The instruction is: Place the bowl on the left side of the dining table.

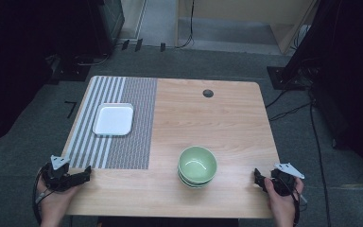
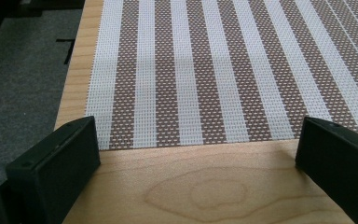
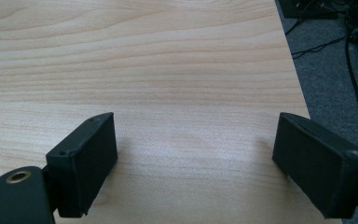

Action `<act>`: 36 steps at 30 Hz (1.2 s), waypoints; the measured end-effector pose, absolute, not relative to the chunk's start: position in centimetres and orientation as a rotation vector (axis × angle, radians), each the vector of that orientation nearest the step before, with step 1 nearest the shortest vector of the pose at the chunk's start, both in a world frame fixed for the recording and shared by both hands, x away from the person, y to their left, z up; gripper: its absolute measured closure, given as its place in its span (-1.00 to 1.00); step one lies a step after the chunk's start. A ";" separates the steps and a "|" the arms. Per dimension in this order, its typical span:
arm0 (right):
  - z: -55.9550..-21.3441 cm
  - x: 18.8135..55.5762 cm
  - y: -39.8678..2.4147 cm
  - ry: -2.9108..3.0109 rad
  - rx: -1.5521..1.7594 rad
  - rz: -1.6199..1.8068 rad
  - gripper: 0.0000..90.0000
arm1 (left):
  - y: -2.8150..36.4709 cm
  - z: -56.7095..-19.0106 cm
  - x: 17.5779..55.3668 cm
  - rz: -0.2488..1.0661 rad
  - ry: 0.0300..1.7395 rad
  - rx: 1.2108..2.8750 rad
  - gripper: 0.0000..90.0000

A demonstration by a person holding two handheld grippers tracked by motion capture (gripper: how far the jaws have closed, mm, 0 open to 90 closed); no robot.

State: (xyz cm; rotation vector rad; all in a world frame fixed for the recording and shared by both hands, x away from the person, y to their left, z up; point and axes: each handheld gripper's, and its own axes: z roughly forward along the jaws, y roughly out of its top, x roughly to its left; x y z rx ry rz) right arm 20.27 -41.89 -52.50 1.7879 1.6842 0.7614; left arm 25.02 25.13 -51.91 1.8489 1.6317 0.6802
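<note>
While the stack of round green bowls (image 1: 197,166) sits on the light wooden table (image 1: 217,123) near its front edge, the left gripper (image 1: 86,173) and right gripper (image 1: 257,177) rest at each side, both jaws spread wide and empty.

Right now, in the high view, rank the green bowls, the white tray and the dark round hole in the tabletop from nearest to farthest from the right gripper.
From the right gripper:
1. green bowls, stacked just to its left, near the front edge.
2. dark round hole, near the table's far edge.
3. white tray, on the striped mat across the table.
</note>
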 end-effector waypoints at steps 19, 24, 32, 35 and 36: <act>-49.6 20.0 -40.0 1.629 1.766 0.916 -0.70 | 25.0 -51.9 24.9 0.696 1.672 1.821 -1.00; -47.9 19.9 -38.4 1.655 1.712 0.998 -0.70 | 24.9 -51.6 24.9 0.674 1.701 1.830 -1.00; -46.1 19.8 -36.0 1.689 1.652 1.057 -0.70 | 24.8 -50.9 24.8 0.687 1.685 1.801 -1.00; -45.5 19.7 -35.1 1.690 1.646 1.126 -0.69 | 24.7 -50.8 24.7 0.689 1.686 1.797 -1.00; -45.5 19.7 -35.1 1.690 1.646 1.126 -0.69 | 24.7 -50.7 24.7 0.689 1.685 1.796 -1.00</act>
